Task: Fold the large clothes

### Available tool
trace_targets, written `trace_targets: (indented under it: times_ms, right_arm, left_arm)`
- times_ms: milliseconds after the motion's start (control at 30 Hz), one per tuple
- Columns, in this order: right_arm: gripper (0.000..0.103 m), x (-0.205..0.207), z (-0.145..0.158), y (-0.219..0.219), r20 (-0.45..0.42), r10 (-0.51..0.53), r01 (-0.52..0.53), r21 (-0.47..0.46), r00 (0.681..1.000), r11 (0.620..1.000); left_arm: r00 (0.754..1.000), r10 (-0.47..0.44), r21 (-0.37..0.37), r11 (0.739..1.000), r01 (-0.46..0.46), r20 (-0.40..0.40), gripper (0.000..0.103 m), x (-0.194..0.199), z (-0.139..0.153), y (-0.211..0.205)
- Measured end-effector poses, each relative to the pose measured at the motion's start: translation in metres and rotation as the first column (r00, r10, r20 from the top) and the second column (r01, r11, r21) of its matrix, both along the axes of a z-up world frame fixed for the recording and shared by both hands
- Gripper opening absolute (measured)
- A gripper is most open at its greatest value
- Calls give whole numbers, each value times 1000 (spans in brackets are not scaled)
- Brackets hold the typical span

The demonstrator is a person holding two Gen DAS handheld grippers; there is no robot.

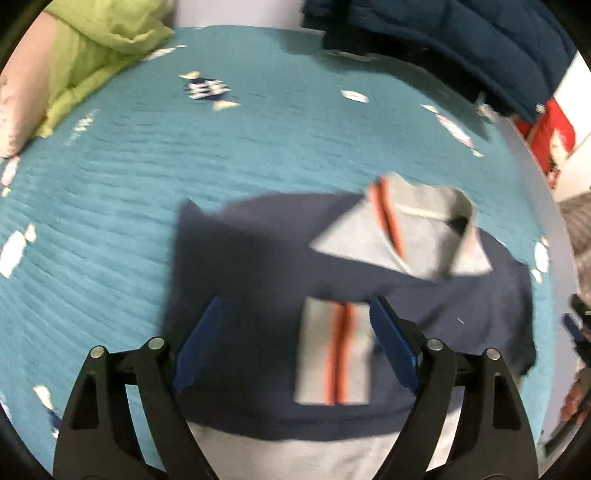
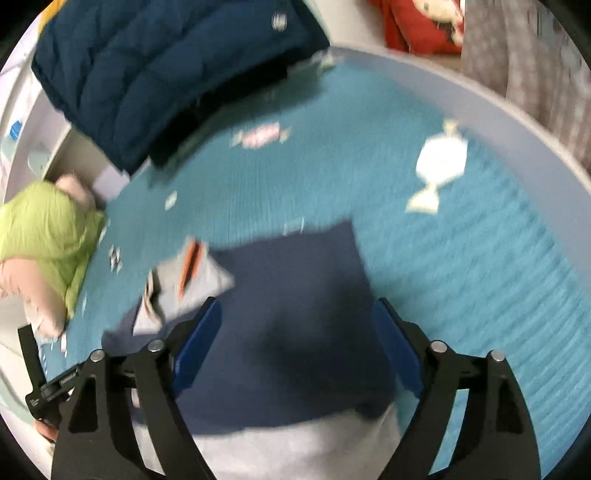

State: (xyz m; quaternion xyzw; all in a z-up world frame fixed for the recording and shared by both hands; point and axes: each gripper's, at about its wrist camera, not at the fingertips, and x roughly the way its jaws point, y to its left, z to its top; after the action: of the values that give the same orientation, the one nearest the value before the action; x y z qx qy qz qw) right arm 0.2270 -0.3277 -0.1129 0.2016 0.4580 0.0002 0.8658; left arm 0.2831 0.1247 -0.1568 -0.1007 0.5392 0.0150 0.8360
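Observation:
A navy and grey polo shirt (image 1: 258, 280) with orange stripes lies partly folded on the teal bedspread (image 1: 129, 166). Its grey collar (image 1: 406, 229) points right and a grey striped sleeve cuff (image 1: 332, 354) lies across the navy body. My left gripper (image 1: 295, 314) is open above the shirt, holding nothing. In the right wrist view the same shirt (image 2: 288, 314) lies below my right gripper (image 2: 299, 314), which is open and empty; the collar (image 2: 188, 280) shows at its left. Both views are motion-blurred.
A lime-green quilt (image 1: 92, 55) and pink pillow (image 1: 18, 110) lie at one end of the bed. A dark blue padded jacket (image 2: 166, 74) lies at the far edge. A red item (image 2: 417, 26) and grey fabric (image 2: 535, 66) are beyond the bed's rim.

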Motion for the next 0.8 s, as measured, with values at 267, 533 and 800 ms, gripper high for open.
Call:
trace_targets:
  times_ms: [267, 533, 800]
  right_arm:
    - [80, 68, -36, -22, -165, -33, 32, -6, 986, 999]
    - [62, 94, -90, -34, -304, -122, 133, 16, 945, 991]
    - [7, 90, -82, -37, -263, -147, 153, 3, 953, 988]
  left_arm:
    - [984, 138, -22, 990, -141, -111, 83, 44, -28, 63]
    - [970, 127, -27, 990, -136, -206, 75, 63, -66, 67]
    - [990, 6, 115, 993, 10, -140, 15, 57, -48, 35]
